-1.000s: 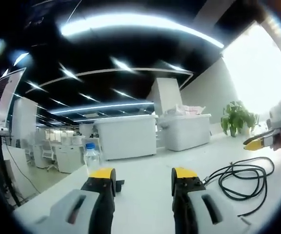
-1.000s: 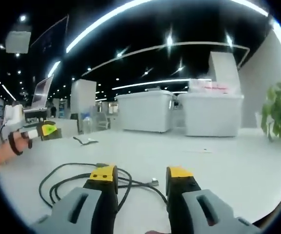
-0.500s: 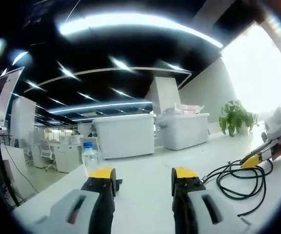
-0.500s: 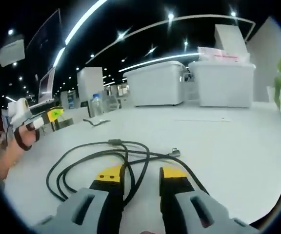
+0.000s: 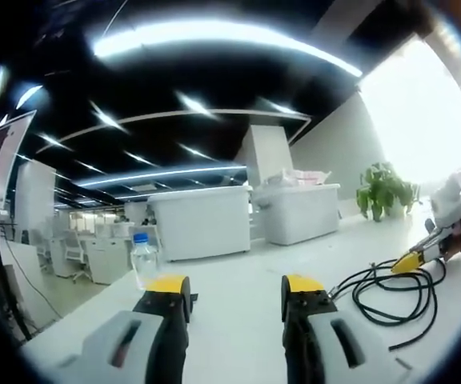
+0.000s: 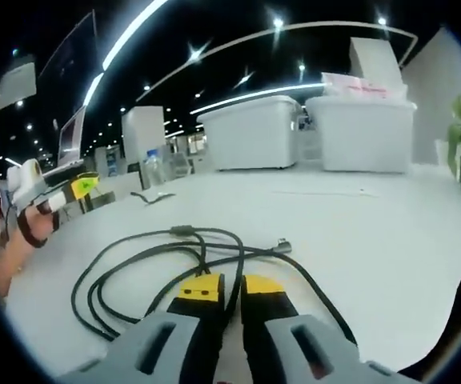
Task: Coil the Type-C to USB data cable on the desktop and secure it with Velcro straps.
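A long black data cable (image 6: 134, 254) lies in loose loops on the white desktop (image 6: 374, 232), its metal plug (image 6: 281, 245) pointing right. My right gripper (image 6: 231, 288) is low over the loops, its yellow-tipped jaws closed on a strand that runs between them. In the left gripper view the cable (image 5: 355, 293) lies to the right, with the right gripper (image 5: 408, 262) on its far side. My left gripper (image 5: 234, 286) stands open above bare desk with nothing between its jaws. It also appears held in a hand as the left gripper (image 6: 82, 186). A thin black strap (image 6: 152, 196) lies near the bottle.
A clear water bottle (image 5: 144, 258) stands on the desk beyond the left jaw, seen too as the bottle (image 6: 152, 166). Two large white bins (image 6: 250, 140) sit at the back, a potted plant (image 5: 382, 192) to the right, a laptop (image 5: 2, 152) at far left.
The right gripper's jaws have come together around a cable strand after lowering onto the loops. The left gripper has stayed open and nearly still.
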Available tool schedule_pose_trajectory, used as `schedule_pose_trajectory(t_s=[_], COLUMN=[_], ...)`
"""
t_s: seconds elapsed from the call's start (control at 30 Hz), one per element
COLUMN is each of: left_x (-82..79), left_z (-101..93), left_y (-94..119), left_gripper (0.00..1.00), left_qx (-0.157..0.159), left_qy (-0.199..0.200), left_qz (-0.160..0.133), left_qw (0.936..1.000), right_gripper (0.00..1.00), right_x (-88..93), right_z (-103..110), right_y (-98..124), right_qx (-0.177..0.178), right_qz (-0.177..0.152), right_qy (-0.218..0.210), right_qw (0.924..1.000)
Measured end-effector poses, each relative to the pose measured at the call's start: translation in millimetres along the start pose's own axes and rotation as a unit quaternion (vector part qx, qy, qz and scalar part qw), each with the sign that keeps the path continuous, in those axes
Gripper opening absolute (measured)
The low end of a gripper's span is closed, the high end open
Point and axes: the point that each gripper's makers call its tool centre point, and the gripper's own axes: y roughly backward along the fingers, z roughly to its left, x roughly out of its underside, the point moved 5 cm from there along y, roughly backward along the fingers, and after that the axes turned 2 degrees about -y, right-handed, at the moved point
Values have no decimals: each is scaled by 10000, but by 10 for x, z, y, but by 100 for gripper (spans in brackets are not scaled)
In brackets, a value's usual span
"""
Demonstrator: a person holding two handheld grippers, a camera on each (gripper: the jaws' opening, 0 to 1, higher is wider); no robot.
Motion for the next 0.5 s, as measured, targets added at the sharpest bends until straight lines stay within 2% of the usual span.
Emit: schedule_pose_trajectory(t_s=[0.17, 0.33, 0.5], left_x=[4, 10, 19], left_z=[-9, -25, -38], left_y=[-2, 5, 1], left_gripper=[46, 46, 46], left_qx=[16, 42, 76], left_qy=[-19, -21, -27], left_qz=[14, 20, 35], left_qw=[10000, 10000, 10000], right_gripper=[3, 3, 3], right_x=[-45, -159, -283], right_z=[-99, -114, -173], right_y=[34, 75, 145], right_qx=[202, 315, 436], right_qz=[-126, -331, -679], right_qy=[-147, 141, 93], right_qw=[9996, 9989, 9967])
